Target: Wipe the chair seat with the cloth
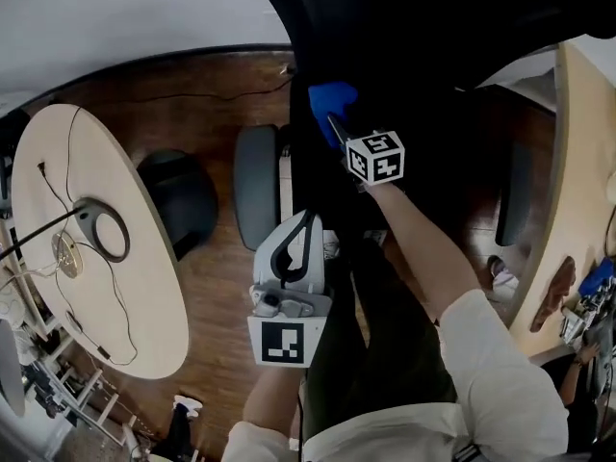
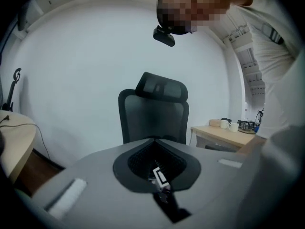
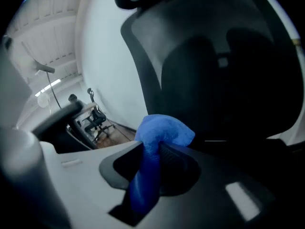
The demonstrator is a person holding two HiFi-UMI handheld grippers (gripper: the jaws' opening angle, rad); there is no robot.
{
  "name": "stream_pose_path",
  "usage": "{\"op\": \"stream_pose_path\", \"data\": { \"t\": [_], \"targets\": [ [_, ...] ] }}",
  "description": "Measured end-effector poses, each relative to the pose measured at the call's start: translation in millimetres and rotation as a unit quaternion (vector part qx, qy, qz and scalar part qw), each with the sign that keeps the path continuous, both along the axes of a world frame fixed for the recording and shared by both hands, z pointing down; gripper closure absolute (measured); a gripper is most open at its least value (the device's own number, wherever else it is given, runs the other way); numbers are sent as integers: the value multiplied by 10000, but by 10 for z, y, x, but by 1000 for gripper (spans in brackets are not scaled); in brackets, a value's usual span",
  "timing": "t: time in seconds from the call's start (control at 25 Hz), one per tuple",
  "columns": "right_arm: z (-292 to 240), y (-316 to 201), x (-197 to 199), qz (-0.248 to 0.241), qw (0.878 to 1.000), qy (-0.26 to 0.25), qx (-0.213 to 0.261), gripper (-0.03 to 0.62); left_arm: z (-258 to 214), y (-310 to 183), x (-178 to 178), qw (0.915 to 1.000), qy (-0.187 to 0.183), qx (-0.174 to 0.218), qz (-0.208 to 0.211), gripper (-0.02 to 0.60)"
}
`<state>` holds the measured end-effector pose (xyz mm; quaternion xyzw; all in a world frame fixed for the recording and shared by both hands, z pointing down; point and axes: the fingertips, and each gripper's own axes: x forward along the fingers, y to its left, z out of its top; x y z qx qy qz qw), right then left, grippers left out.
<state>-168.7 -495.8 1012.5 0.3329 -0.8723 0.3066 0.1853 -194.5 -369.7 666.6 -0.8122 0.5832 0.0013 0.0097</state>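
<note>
Right gripper jaws clamped on the blue cloth, bunched just in front of the black chair backrest. Left gripper jaws closed, empty. Risk: narrow pinch, so seat friction could drag the cloth out.

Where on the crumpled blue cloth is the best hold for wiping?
Much as the right gripper has it: pinch the crumpled blue cloth at its gathered middle, from behind, so a soft wad stands past the jaw tips. That wad, not the jaws, would then do the wiping.
</note>
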Motion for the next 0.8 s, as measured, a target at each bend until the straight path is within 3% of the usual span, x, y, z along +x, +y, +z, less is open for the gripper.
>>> {"op": "stream_pose_path", "data": {
  "t": [0.2, 0.36, 0.6, 0.8],
  "targets": [
    [791, -182, -386, -259, 9978, 307, -524, 499, 489, 237, -16, 9995, 11, -304, -116, 581],
    [1046, -369, -159, -67, 9962, 590, -640, 500, 626, 303, -127, 9992, 9, -374, -127, 580],
    [1124, -710, 1249, 661, 9884, 1070, -856, 500, 401, 85, 186, 9996, 12, -234, 127, 580],
    [1162, -856, 2534, 1403, 9713, 1633, -1009, 500, 411, -36, 483, 9986, 54, -217, 488, 580]
  ]
}}
